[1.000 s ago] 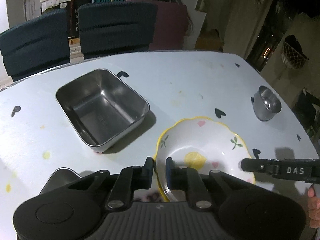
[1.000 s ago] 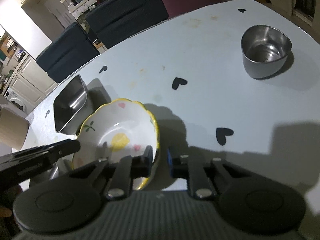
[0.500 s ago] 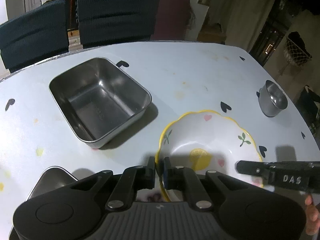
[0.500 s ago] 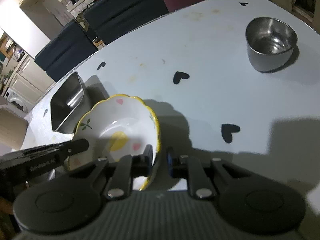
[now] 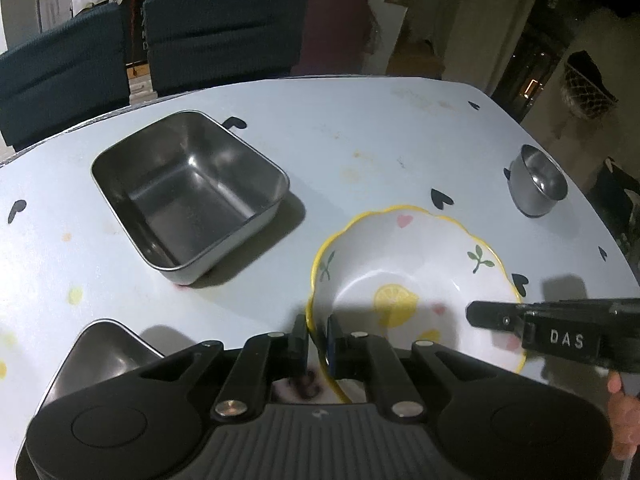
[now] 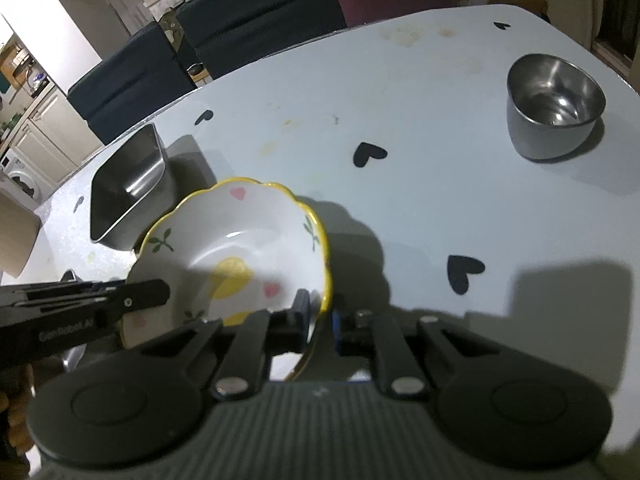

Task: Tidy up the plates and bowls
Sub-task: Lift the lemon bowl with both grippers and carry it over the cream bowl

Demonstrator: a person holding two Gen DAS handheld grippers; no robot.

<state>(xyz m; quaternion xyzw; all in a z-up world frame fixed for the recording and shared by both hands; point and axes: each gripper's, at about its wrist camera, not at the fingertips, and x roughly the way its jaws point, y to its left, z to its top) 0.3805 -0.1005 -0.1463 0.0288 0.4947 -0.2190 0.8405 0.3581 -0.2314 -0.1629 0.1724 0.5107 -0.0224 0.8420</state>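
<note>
You have the scalloped bowl near the tabletop's right edge, left gripper and right gripper each pinching its rim. Lift evenly; likely stack it by the steel tray.

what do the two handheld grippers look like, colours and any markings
Both the left gripper and right gripper are matte black plastic with a ribbed body, round caps, silver pivot screws and blue finger pads. White lettering: "DAS" on the right, "GenRobot.AI" on the left. Bare fingers show; no sleeves or cables visible.
</note>
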